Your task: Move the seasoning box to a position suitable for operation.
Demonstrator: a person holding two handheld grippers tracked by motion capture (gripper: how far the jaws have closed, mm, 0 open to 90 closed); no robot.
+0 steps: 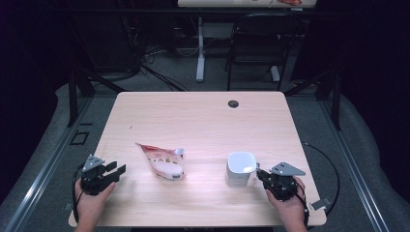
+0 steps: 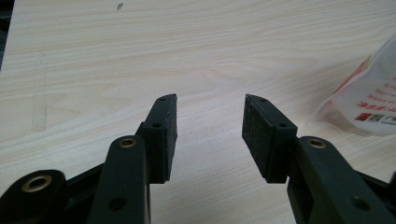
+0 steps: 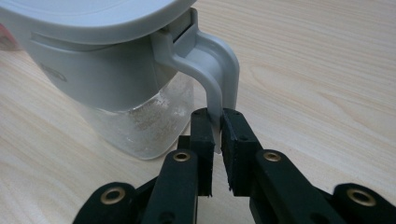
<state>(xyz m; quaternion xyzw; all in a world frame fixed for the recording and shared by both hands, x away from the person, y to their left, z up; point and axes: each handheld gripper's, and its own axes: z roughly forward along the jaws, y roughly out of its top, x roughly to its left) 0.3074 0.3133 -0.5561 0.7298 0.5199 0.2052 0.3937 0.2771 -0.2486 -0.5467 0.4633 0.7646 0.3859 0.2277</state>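
We hold the jug by its handle.

Our right tongs (image 3: 217, 122) pinch the thin handle (image 3: 217, 70) of the hard plastic jug (image 1: 240, 169) right in front of them; it looks light but may tip. Our left tongs (image 2: 210, 126) stand apart with nothing between them, and the soft, crinkly bag (image 1: 162, 162) lies off to their right.

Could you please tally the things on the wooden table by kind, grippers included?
White plastic pouch with red print: 1
White lidded container with clear base and handle: 1
Black two-jaw grippers, left gripper and right gripper: 2
Total: 4
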